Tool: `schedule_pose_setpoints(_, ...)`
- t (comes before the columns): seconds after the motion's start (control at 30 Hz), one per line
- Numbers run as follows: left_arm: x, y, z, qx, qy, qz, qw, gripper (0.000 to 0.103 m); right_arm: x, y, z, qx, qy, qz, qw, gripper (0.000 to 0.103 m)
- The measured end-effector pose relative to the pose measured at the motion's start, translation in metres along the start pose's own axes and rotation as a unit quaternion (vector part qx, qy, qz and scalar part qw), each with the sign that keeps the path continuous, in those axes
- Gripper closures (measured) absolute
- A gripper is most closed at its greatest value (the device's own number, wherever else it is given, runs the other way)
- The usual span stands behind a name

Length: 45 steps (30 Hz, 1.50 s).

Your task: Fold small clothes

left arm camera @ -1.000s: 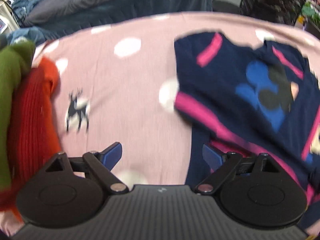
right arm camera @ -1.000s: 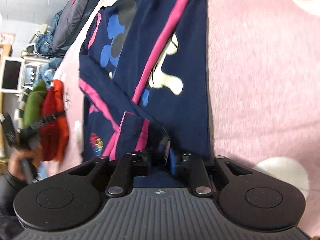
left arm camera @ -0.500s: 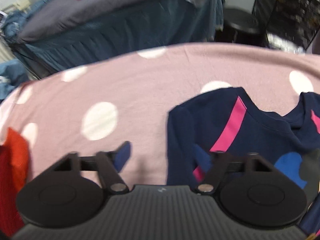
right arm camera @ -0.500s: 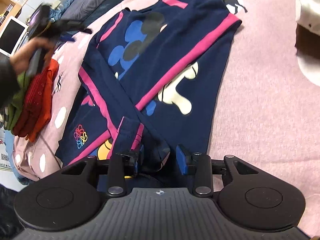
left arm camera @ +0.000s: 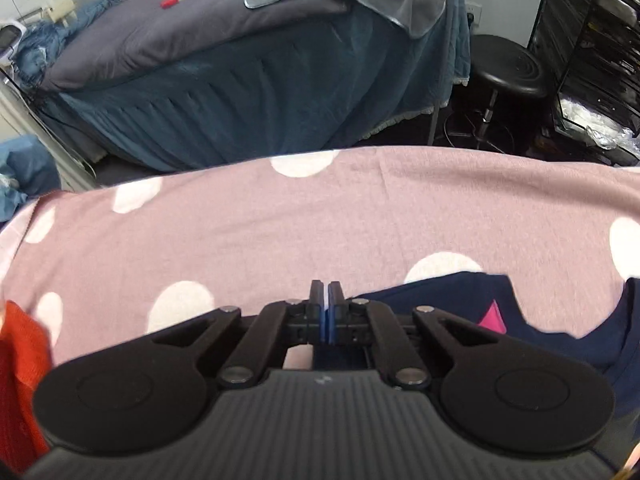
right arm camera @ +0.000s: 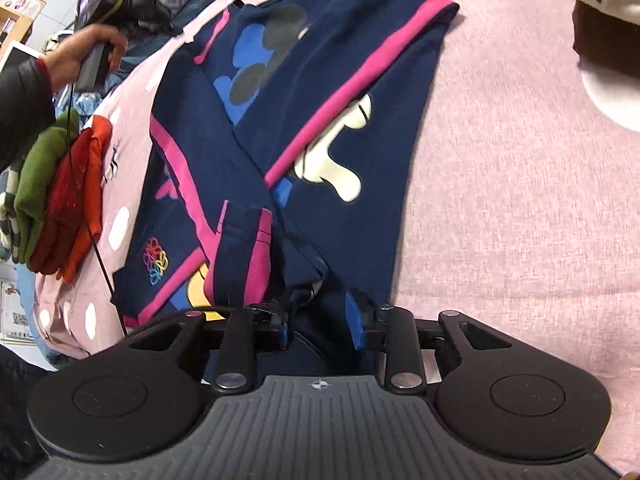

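While its two blue pads press flat together with nothing visible between them, the left gripper (left arm camera: 325, 307) hangs clenched over the pink polka-dot blanket (left arm camera: 280, 232), just left of the near edge of the navy sweatshirt (left arm camera: 460, 292); whether it touches the cloth below cannot be told. The right gripper (right arm camera: 322, 322) stands parted, its blue pads (right arm camera: 356, 320) a moderate gap apart, straddling a bunched fold at the near hem of the navy sweatshirt (right arm camera: 328, 80) without closing on it.

From the left wrist, only a corner of the garment shows at the right, with a sliver of pink trim, and an orange garment (left arm camera: 20, 356) at the far left edge. Beyond the blanket lie a bed with a teal skirt (left arm camera: 240, 92), a black stool (left arm camera: 506, 66) and a dark wire rack (left arm camera: 596, 40) at the far right.

From the right wrist, the whole sweatshirt appears spread on the blanket (right arm camera: 520, 160), sleeves folded across the body, with magenta stripes, cartoon mouse prints and a small rainbow flower. To its left sits a stack of folded clothes (right arm camera: 60, 184), green and orange-red. The left hand (right arm camera: 84, 54) shows at the far left, gripping the handle of its gripper. A white and brown item (right arm camera: 604, 12) sits at the far right corner.
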<state>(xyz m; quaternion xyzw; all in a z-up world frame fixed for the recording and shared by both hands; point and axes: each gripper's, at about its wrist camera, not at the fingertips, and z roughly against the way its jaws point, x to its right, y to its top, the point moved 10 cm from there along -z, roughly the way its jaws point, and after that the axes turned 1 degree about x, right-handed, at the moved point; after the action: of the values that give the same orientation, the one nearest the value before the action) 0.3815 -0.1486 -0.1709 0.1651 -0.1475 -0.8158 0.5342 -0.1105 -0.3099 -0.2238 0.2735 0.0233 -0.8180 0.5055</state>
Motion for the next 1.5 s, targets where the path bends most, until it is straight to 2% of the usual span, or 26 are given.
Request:
schedule_pose_setpoints(0.07,0.007,-0.002,-0.005,-0.021,-0.018,0.002,0.9996,0.097,-0.001,-0.001,0.002,-0.002,-0.003,0.006,1.000,0.052)
schedule_pose_setpoints(0.13,0.007,-0.002,0.004,0.001,-0.004,-0.005,1.0000,0.087,-0.001,-0.001,0.005,-0.003,-0.010,0.020,1.000,0.052)
schedule_pose_setpoints(0.2,0.009,-0.008,0.016,0.017,-0.003,-0.012,0.9998,0.050,-0.001,0.001,0.008,-0.002,-0.020,0.037,0.999,0.052)
schedule_pose_setpoints(0.23,0.010,-0.014,0.024,0.025,-0.006,-0.016,0.9995,0.046,-0.002,0.002,0.010,0.000,-0.023,0.045,0.999,0.052)
schedule_pose_setpoints(0.33,0.021,-0.047,0.052,0.035,-0.040,-0.040,0.9978,0.045,-0.003,0.011,0.022,0.018,-0.031,0.068,0.997,0.052)
schedule_pose_setpoints(0.43,0.046,-0.104,0.085,0.004,-0.118,-0.075,0.9901,0.045,-0.002,0.027,0.045,0.044,-0.031,0.075,0.996,0.052)
schedule_pose_setpoints(0.5,0.073,-0.155,0.108,-0.042,-0.176,-0.102,0.9781,0.045,0.000,0.041,0.072,0.058,-0.038,0.096,0.993,0.052)
schedule_pose_setpoints(0.6,0.122,-0.227,0.154,-0.088,-0.267,-0.149,0.9482,0.045,0.004,0.060,0.123,0.077,-0.064,0.153,0.983,0.052)
schedule_pose_setpoints(0.7,0.170,-0.285,0.198,-0.107,-0.328,-0.199,0.9171,0.045,0.004,0.070,0.175,0.069,-0.105,0.237,0.963,0.052)
schedule_pose_setpoints(0.77,0.198,-0.315,0.207,-0.115,-0.340,-0.235,0.9032,0.045,0.001,0.071,0.197,0.063,-0.119,0.274,0.952,0.052)
schedule_pose_setpoints(0.8,0.210,-0.325,0.204,-0.117,-0.336,-0.239,0.9036,0.045,-0.001,0.071,0.203,0.066,-0.125,0.283,0.949,0.052)
schedule_pose_setpoints(0.87,0.228,-0.330,0.192,-0.114,-0.323,-0.215,0.9143,0.049,-0.002,0.068,0.202,0.067,-0.123,0.278,0.950,0.049)
schedule_pose_setpoints(0.93,0.237,-0.325,0.184,-0.083,-0.308,-0.194,0.9277,0.075,-0.003,0.059,0.191,0.067,-0.117,0.265,0.955,0.049)
schedule_pose_setpoints(0.97,0.239,-0.324,0.182,-0.078,-0.294,-0.196,0.9322,0.099,-0.005,0.052,0.184,0.068,-0.114,0.258,0.957,0.050)
schedule_pose_setpoints(1.0,0.243,-0.324,0.185,-0.084,-0.307,-0.199,0.9267,0.100,-0.007,0.045,0.178,0.073,-0.110,0.250,0.959,0.050)
schedule_pose_setpoints(1.03,0.248,-0.326,0.199,-0.086,-0.342,-0.208,0.9125,0.100,-0.010,0.039,0.175,0.078,-0.103,0.239,0.962,0.050)
schedule_pose_setpoints(1.07,0.253,-0.327,0.218,-0.079,-0.376,-0.232,0.8936,0.100,-0.011,0.032,0.172,0.082,-0.093,0.226,0.966,0.050)
schedule_pose_setpoints(1.13,0.261,-0.352,0.253,-0.061,-0.413,-0.332,0.8459,0.094,-0.012,0.017,0.169,0.084,-0.077,0.196,0.974,0.051)
schedule_pose_setpoints(1.17,0.262,-0.365,0.261,-0.057,-0.407,-0.374,0.8314,0.076,-0.011,0.010,0.167,0.081,-0.073,0.184,0.977,0.050)
schedule_pose_setpoints(1.2,0.262,-0.377,0.265,-0.053,-0.400,-0.397,0.8246,0.046,-0.009,0.005,0.164,0.079,-0.069,0.173,0.979,0.050)
schedule_pose_setpoints(1.23,0.259,-0.384,0.265,-0.051,-0.397,-0.397,0.8259,0.035,-0.007,0.001,0.160,0.079,-0.063,0.160,0.982,0.050)
schedule_pose_setpoints(1.27,0.254,-0.388,0.264,-0.056,-0.401,-0.385,0.8295,0.030,-0.007,-0.003,0.156,0.076,-0.056,0.149,0.984,0.050)
schedule_pose_setpoints(1.3,0.248,-0.390,0.260,-0.070,-0.406,-0.366,0.8341,0.030,-0.008,-0.006,0.151,0.073,-0.051,0.145,0.985,0.050)
schedule_pose_setpoints(1.4,0.228,-0.384,0.244,-0.107,-0.396,-0.303,0.8600,0.030,-0.015,-0.014,0.131,0.062,-0.049,0.146,0.986,0.050)
schedule_pose_setpoints(1.47,0.210,-0.376,0.231,-0.106,-0.367,-0.286,0.8789,0.030,-0.021,-0.017,0.115,0.060,-0.047,0.152,0.985,0.050)
schedule_pose_setpoints(1.5,0.195,-0.371,0.222,-0.100,-0.343,-0.277,0.8917,0.030,-0.025,-0.018,0.106,0.059,-0.047,0.153,0.985,0.049)
